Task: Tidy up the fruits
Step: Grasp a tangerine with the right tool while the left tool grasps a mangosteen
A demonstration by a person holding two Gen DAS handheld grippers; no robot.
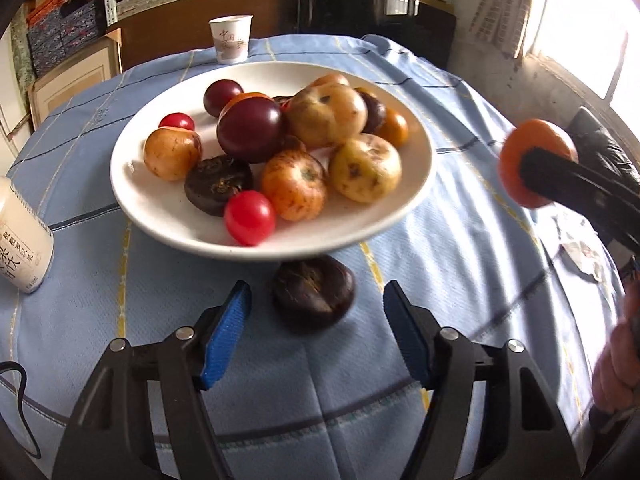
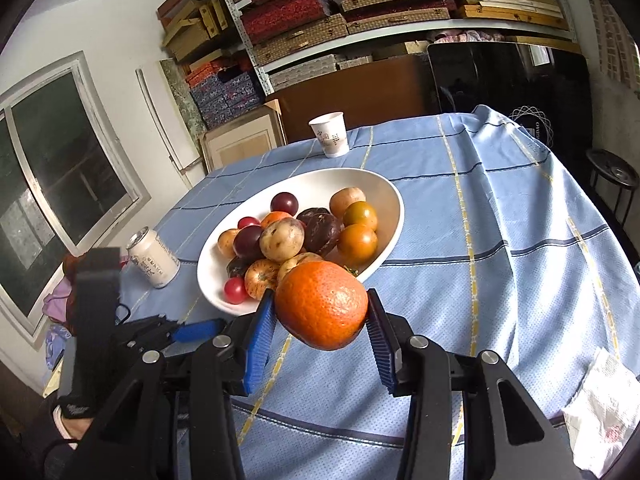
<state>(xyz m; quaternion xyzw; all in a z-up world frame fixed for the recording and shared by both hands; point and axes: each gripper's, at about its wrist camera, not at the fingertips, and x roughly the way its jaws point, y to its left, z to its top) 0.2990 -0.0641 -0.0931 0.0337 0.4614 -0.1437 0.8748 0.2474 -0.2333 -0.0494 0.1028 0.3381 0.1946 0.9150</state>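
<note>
A white bowl on the blue checked tablecloth holds several fruits: plums, tomatoes, yellowish and dark ones. A dark round fruit lies on the cloth just in front of the bowl. My left gripper is open, its blue pads either side of that fruit and slightly short of it. My right gripper is shut on an orange and holds it above the cloth, near the bowl's front rim. The orange also shows at the right of the left wrist view.
A paper cup stands behind the bowl. A white can lies left of the bowl. A crumpled wrapper lies at the cloth's right edge. Shelves with boxes and a black stool stand beyond the table.
</note>
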